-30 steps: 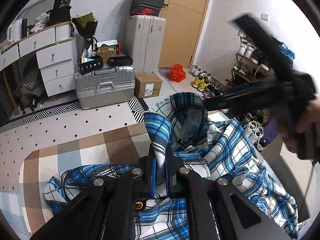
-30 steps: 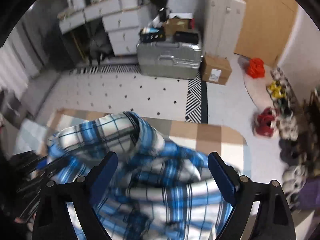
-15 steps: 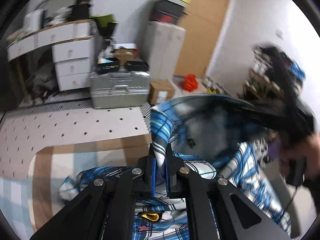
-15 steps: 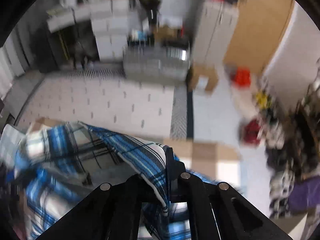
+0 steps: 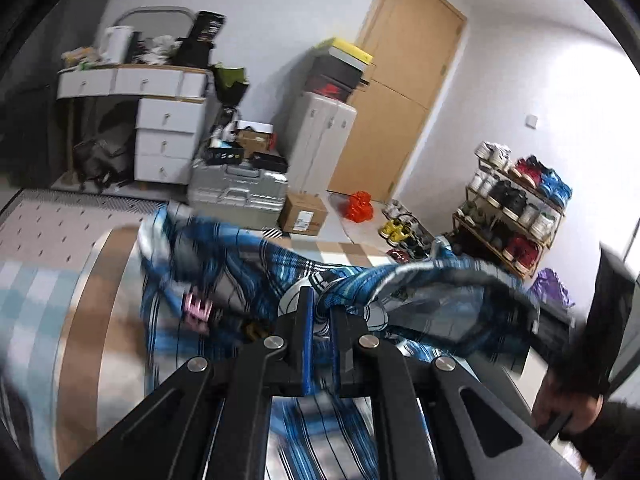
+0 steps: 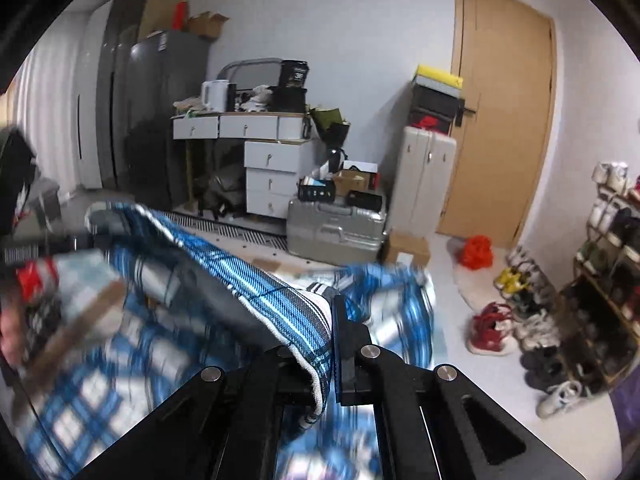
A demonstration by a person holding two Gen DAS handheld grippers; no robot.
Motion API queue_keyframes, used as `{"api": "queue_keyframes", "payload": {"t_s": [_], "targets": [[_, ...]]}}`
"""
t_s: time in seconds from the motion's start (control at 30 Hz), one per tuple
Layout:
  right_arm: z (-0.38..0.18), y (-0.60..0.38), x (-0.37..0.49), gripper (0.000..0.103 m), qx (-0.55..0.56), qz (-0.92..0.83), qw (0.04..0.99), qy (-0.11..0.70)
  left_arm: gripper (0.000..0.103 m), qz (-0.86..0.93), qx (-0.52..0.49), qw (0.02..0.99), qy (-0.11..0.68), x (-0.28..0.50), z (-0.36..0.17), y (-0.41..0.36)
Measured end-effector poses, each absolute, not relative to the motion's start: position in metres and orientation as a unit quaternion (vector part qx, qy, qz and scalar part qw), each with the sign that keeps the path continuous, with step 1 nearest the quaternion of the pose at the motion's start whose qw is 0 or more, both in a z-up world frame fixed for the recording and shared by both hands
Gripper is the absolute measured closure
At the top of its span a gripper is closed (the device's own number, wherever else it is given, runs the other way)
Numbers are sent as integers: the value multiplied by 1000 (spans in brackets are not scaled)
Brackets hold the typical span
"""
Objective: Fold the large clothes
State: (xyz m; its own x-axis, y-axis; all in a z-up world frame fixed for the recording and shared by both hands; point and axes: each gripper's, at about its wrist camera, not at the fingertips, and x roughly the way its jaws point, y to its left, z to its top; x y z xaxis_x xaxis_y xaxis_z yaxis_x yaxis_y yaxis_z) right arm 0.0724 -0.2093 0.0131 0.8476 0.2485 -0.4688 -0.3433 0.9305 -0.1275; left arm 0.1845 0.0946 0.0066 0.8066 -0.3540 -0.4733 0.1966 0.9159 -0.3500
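A blue, white and black plaid shirt (image 5: 248, 276) hangs lifted above a checked brown, white and pale blue table cover (image 5: 92, 320). My left gripper (image 5: 320, 316) is shut on a bunched fold of the shirt. My right gripper (image 6: 328, 332) is shut on a hemmed edge of the same shirt (image 6: 256, 292), which stretches away to the left. The right gripper also shows at the right edge of the left wrist view (image 5: 600, 320), where the cloth runs toward it. The shirt is motion-blurred in both views.
Beyond the table stand a silver suitcase (image 5: 236, 196), a cardboard box (image 5: 302, 214), white drawers (image 5: 168, 140), a tall white case (image 5: 320, 140) and a wooden door (image 5: 400, 92). A shoe rack (image 5: 516, 208) and loose shoes (image 6: 492, 328) lie at right.
Both grippers have risen and tilted up, lifting the shirt off the table and stretching it between them. A second ago the right gripper was open; it has since shut on the shirt's edge.
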Motion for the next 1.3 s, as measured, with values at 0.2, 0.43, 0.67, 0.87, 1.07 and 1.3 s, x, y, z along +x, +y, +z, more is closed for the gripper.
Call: {"api": "queue_keyframes", "payload": {"t_s": [0.2,0.43,0.67,0.87,1.07,1.3], "targets": [[-45,-215,27,100,-92,140,946,278,101,-133,-200,919,311,141,-33,91],[-106,-215,0,100,-111,126,917,362,101,-117,-252,878,390,125,-81,91],[-126,-242,-16,99,-43,124,896,425,99,-120,-249,849,450,116,-110,83],[-107,-255,-31,99,-68,126,893,428,99,-142,-201,852,463,95,-100,78],[-120,-261,-40,98,-139,110,873,455,99,-167,-175,863,442,83,-81,95],[-133,-247,-52,88,-133,150,853,482,99,-178,-151,882,410,109,-54,89]]}}
